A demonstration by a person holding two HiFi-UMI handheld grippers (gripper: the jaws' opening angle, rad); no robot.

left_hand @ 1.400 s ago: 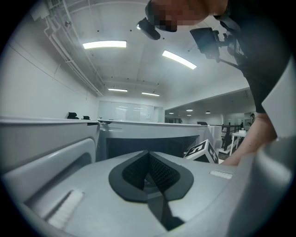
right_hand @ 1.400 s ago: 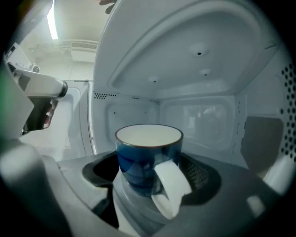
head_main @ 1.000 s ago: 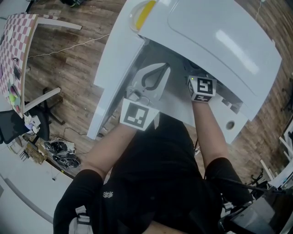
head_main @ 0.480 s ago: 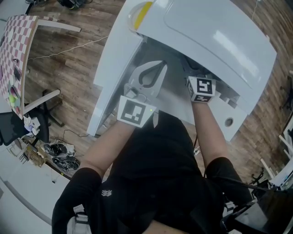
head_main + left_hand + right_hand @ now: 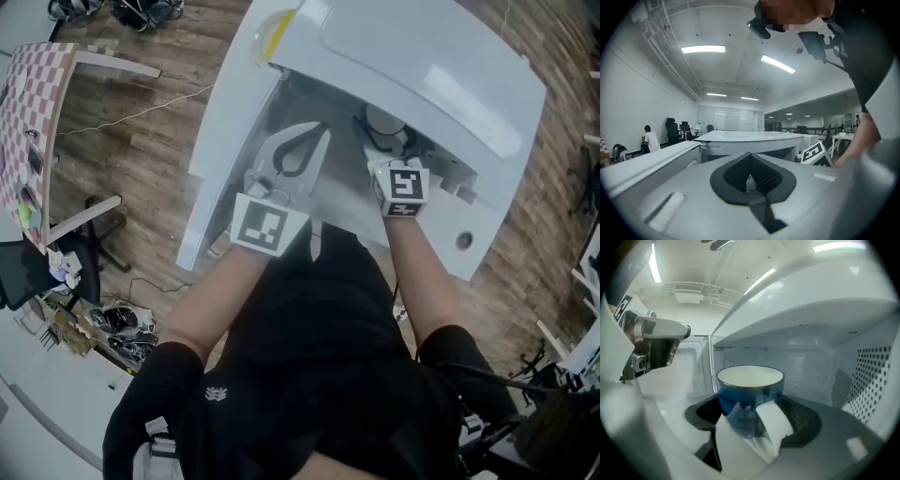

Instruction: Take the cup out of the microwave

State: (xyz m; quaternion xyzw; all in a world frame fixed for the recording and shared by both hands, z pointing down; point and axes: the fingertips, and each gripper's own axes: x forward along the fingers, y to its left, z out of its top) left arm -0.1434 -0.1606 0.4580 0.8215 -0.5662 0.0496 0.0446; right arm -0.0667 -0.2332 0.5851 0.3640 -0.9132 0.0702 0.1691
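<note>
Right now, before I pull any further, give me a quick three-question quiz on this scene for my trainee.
1. True or false: the right hand-held gripper is closed on the blue cup.
2. What colour is the cup's handle? A red, B white, C black.
3. Fill in: the left hand-held gripper has its jaws ____, with nothing between them.
Key: 1 true; 2 B; 3 together.

Wood-plank floor [image 5: 122,178], checkered table [image 5: 23,103]
</note>
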